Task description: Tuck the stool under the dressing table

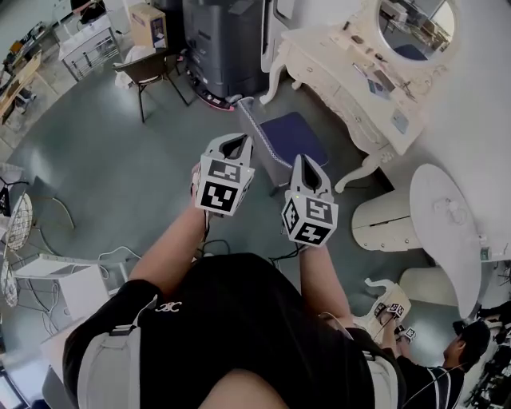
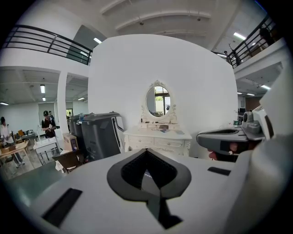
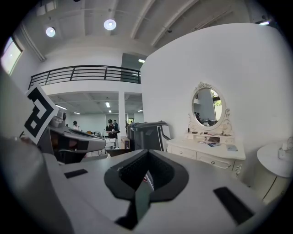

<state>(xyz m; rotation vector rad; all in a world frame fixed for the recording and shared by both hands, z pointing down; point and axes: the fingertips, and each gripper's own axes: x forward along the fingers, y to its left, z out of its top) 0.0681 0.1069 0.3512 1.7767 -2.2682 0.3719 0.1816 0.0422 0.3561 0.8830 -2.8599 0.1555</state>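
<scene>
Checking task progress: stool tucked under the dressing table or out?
Out. The stool stands clear of the dressing table, whole blue seat showing, none of it under the tabletop.

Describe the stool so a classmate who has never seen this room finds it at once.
Find the ornate cream dressing table with the oval mirror. On the grey floor before it stands the stool, the only seat with a dark blue cushion.

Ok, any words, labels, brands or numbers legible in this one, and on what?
No text can be read in any view.
Box: dark print, too small to read.
Shirt logo: small white emblem, no letters legible.
Marker cubes: black-and-white square patterns only, no words or numbers.
</scene>
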